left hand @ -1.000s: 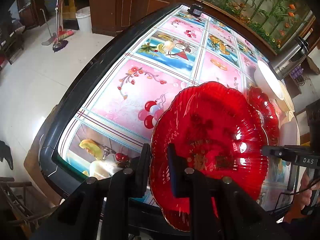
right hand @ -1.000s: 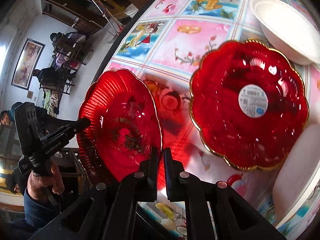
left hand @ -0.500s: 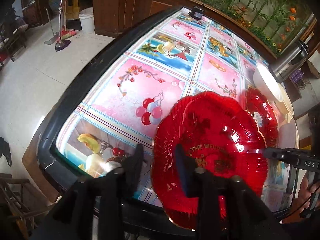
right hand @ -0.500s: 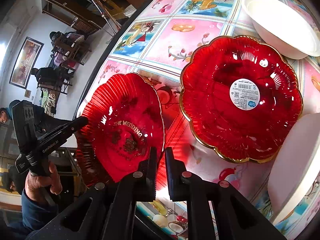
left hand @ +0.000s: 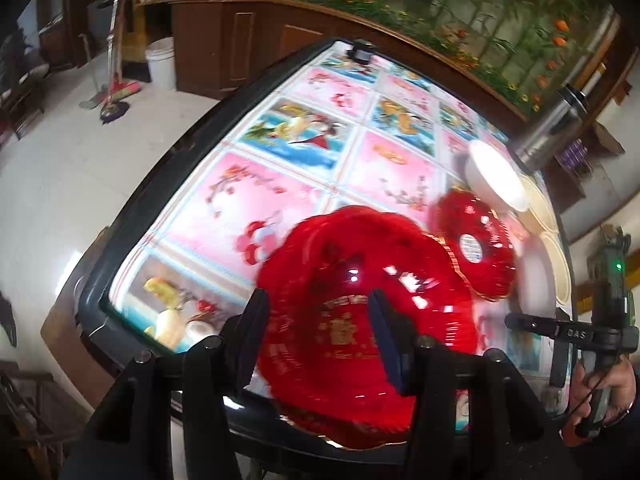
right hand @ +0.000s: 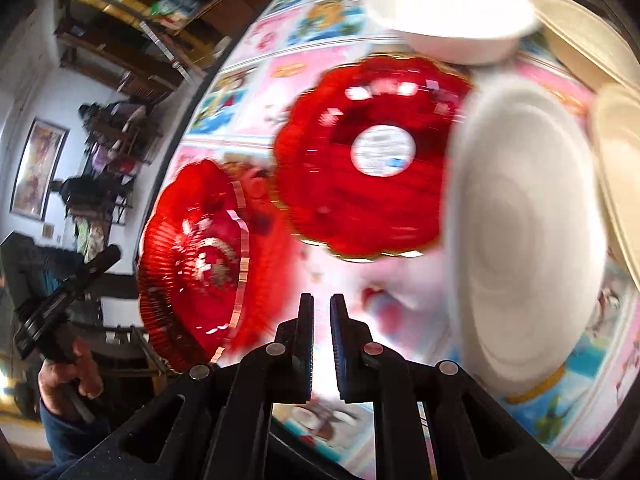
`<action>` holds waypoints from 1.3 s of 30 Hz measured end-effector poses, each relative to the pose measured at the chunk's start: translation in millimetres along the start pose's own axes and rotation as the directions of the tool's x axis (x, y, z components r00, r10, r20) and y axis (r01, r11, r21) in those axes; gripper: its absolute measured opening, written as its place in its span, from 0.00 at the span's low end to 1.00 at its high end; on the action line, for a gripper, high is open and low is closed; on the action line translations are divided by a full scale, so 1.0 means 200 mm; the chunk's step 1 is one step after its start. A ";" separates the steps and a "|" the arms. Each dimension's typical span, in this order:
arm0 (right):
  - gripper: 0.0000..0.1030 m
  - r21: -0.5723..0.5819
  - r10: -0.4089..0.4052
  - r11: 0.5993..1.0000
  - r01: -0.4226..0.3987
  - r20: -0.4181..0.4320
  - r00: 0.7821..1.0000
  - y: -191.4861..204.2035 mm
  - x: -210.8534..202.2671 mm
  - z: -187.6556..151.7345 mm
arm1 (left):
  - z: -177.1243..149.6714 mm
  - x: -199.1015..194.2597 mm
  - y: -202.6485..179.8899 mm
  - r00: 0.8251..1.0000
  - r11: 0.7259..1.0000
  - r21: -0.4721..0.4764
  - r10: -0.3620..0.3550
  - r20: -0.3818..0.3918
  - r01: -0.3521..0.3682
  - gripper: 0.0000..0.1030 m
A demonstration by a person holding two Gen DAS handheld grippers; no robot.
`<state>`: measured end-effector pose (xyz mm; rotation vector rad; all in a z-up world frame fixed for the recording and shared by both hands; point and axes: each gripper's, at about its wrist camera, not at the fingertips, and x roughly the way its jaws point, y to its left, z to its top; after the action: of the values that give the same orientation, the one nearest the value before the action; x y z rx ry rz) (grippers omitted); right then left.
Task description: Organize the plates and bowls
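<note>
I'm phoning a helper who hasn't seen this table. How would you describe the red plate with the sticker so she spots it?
On the picture-tiled table, look toward the white bowl. Just before it lies a scalloped, gold-edged red plastic plate. Unlike the other red plate, it has a round white sticker at its centre.

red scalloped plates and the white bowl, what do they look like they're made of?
Red plates: the near one and the stickered one look like translucent glossy plastic, possibly glass; sharp highlights, ribbed moulding, gilt rim, tablecloth showing through. White bowl: matte, thin-rimmed, no glare; probably disposable foam or paper pulp, though blur leaves it open.
</note>
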<state>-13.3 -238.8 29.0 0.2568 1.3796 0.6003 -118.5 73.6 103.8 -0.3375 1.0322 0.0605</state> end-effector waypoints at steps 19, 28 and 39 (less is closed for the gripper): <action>0.15 0.151 0.025 0.988 -0.039 0.097 0.995 -0.20 -0.11 -0.01 | 0.25 0.21 -0.56 0.987 0.966 0.226 -0.100 -0.123 0.126 0.72; 0.24 0.268 0.019 0.962 -0.060 0.152 0.988 -0.23 -0.04 0.00 | 0.45 0.59 -0.69 0.968 0.953 0.267 -0.083 -0.237 0.147 0.73; 0.24 0.343 -0.041 0.939 -0.027 0.191 0.981 -0.24 0.01 0.03 | 0.60 0.93 -0.76 0.948 0.941 0.280 -0.101 -0.301 0.189 0.72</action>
<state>4.2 -276.5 5.1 0.5779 1.2872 0.3130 109.5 -54.8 39.0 -0.1395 1.2767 -0.2894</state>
